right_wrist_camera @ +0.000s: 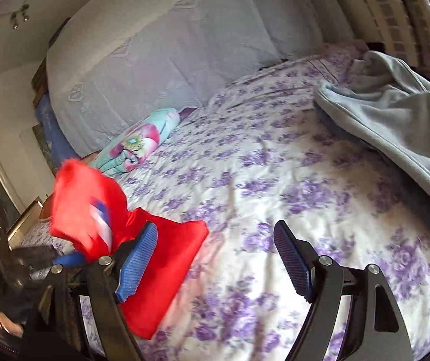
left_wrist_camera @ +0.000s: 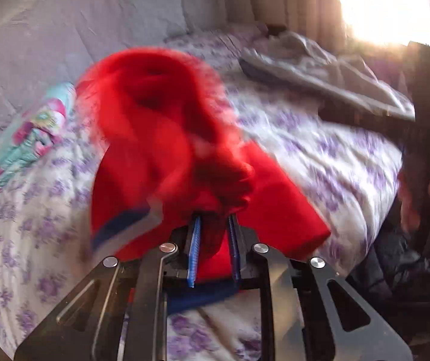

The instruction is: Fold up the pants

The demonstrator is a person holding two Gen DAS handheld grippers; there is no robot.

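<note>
Pants [left_wrist_camera: 160,138], red w/ blue-and-white stripe trim, bunched and lifted above the bed [left_wrist_camera: 320,156], motion-blurred in both views. Left gripper [left_wrist_camera: 213,240] has its blue ribbed pads [left_wrist_camera: 193,249] drawn close together w/ red fabric pinched between them; cloth rises in a twisted wad ahead of the fingers, one flat panel hanging down to the right side of the left wrist view. Blue band of the pants sits just under the pads.

Right gripper [right_wrist_camera: 215,258] spread wide, nothing between the pads; its left pad [right_wrist_camera: 138,261] overlaps the red cloth in the right wrist view, contact can't be told. Pants [right_wrist_camera: 160,258] sit at lower left there, partly resting on the bed [right_wrist_camera: 275,165].

Bed has white sheet w/ purple floral print. Gray blanket [right_wrist_camera: 395,120] crumpled at far right side. Teal/pink patterned bundle [right_wrist_camera: 142,138] lies near the headboard [right_wrist_camera: 160,60], well apart from the pants. No readable writing or brand anywhere; stripe trim too blurred to show any label.
</note>
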